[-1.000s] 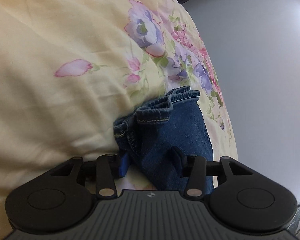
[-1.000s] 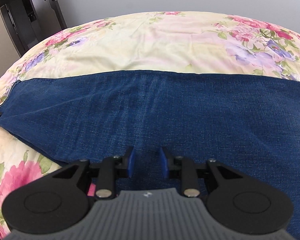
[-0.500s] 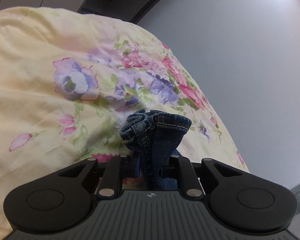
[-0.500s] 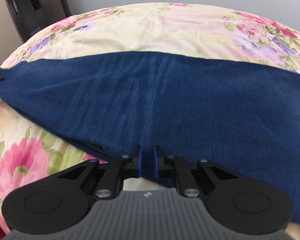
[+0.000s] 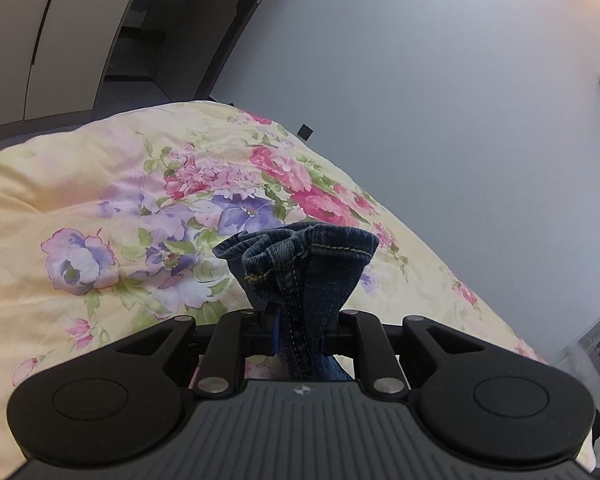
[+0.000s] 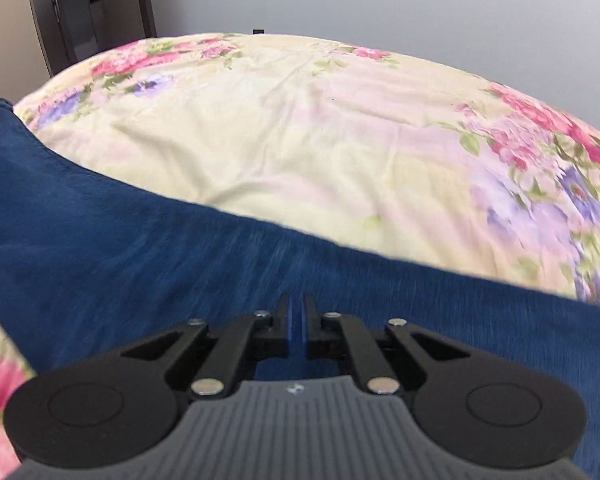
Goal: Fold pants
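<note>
The pants are dark blue jeans. In the left wrist view my left gripper is shut on a bunched hem or waist end of the jeans, which sticks up past the fingers, lifted above the bed. In the right wrist view my right gripper is shut on the near edge of the jeans, whose cloth stretches as a wide band from left to right across the bed. That view is motion-blurred.
The bed is covered by a pale yellow floral quilt, which also shows in the left wrist view. A grey wall stands behind it. A dark doorway and cabinet are at the far left.
Both grippers closed on the jeans and lifted. The left one raised the bunched end off the quilt and tilted up. The right one pulled the cloth edge up and nearer.
</note>
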